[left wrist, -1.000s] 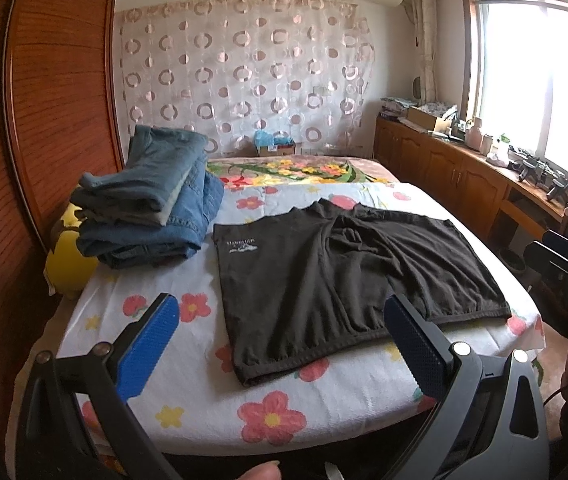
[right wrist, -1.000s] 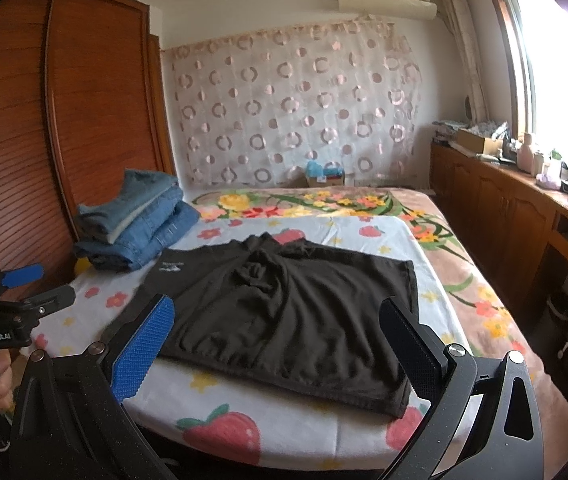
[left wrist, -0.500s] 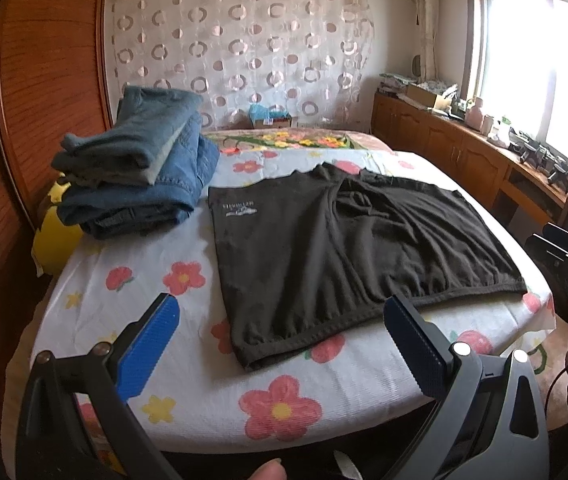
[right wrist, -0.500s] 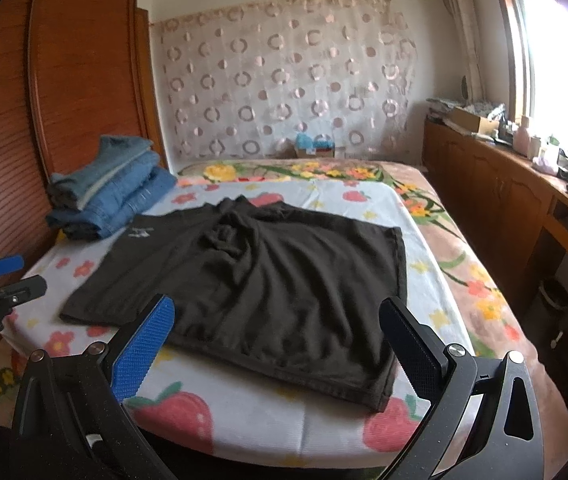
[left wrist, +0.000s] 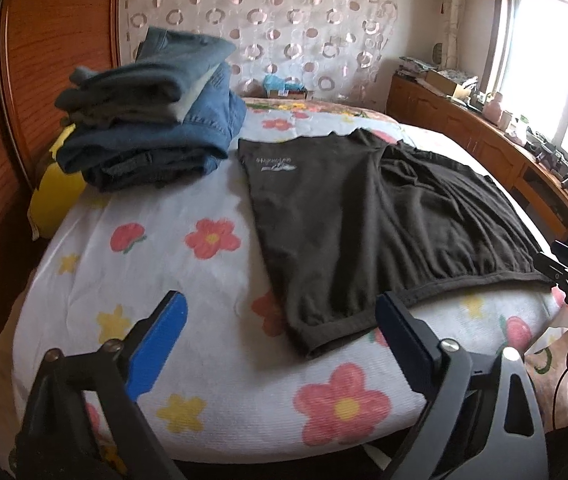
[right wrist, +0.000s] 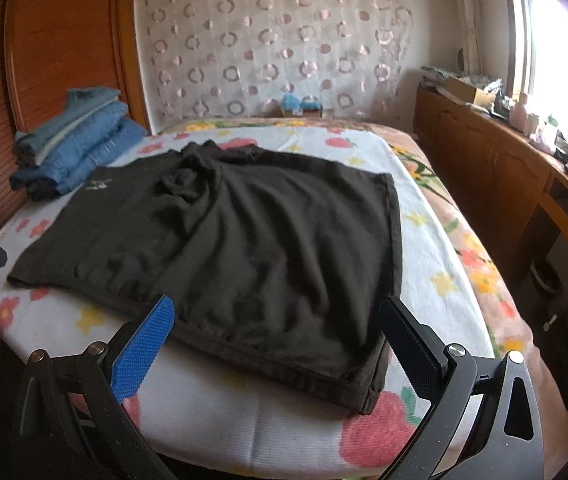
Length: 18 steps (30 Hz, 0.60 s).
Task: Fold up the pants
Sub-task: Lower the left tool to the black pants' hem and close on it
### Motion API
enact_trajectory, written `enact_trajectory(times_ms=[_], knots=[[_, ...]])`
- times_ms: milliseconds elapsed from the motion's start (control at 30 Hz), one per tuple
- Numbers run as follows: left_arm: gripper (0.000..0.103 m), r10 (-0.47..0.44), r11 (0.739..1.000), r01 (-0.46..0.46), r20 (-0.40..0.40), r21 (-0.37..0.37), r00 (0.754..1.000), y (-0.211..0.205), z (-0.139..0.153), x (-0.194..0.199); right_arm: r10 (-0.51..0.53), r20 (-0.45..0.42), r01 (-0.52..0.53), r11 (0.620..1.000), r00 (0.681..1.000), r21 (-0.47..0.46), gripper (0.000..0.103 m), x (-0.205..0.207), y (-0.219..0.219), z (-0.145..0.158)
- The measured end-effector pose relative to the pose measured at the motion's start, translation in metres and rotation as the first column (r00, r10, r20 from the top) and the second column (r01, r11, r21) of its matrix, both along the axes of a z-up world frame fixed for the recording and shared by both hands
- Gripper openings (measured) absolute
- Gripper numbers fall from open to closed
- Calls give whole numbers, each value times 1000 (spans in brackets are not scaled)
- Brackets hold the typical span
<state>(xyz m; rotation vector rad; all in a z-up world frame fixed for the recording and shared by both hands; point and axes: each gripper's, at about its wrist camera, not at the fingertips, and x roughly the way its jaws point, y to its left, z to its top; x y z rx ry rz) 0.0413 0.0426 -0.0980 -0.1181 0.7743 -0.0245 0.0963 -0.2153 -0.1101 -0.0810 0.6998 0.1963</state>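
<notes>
The black shorts (left wrist: 364, 216) lie spread flat on the bed (left wrist: 171, 264), giving both near corners clear access. The left gripper (left wrist: 279, 344) is empty, its jaws closing above the near hem. The right gripper (right wrist: 275, 344), wide open and empty, frames the opposite corner. Folded jeans (left wrist: 151, 120) are stacked clear.

Home bedroom. Bed (left wrist: 219, 400) with flower-print cover; folded jeans stack (left wrist: 151, 112) near wooden headboard (left wrist: 55, 40); ring-patterned curtain (right wrist: 275, 48) on far wall; wooden cabinets (right wrist: 496, 168) with clutter under bright window (left wrist: 540, 64); air conditioner partly visible above.
</notes>
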Motion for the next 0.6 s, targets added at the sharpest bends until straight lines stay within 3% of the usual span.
enact_trajectory(times_ms=[100,267,333,600], knots=[[83,-16,1000,15,-19,-21,1000,3,-6,-1,-3,-9,3,1000,1000,-9,103,1,-1,-3],[53,-57,997,54,-57,-54,997,0,-16,0,-7,-20,7,1000,1000,-13,103,1,-3,-6],[47,-67,997,64,-54,-50,996,-3,-17,-2,-6,-21,6,1000,1000,-11,103,1,-3,-7],[43,-85,996,86,-60,25,995,-13,-17,-5,-20,-37,19,1000,999,-23,103,4,-7,-19]])
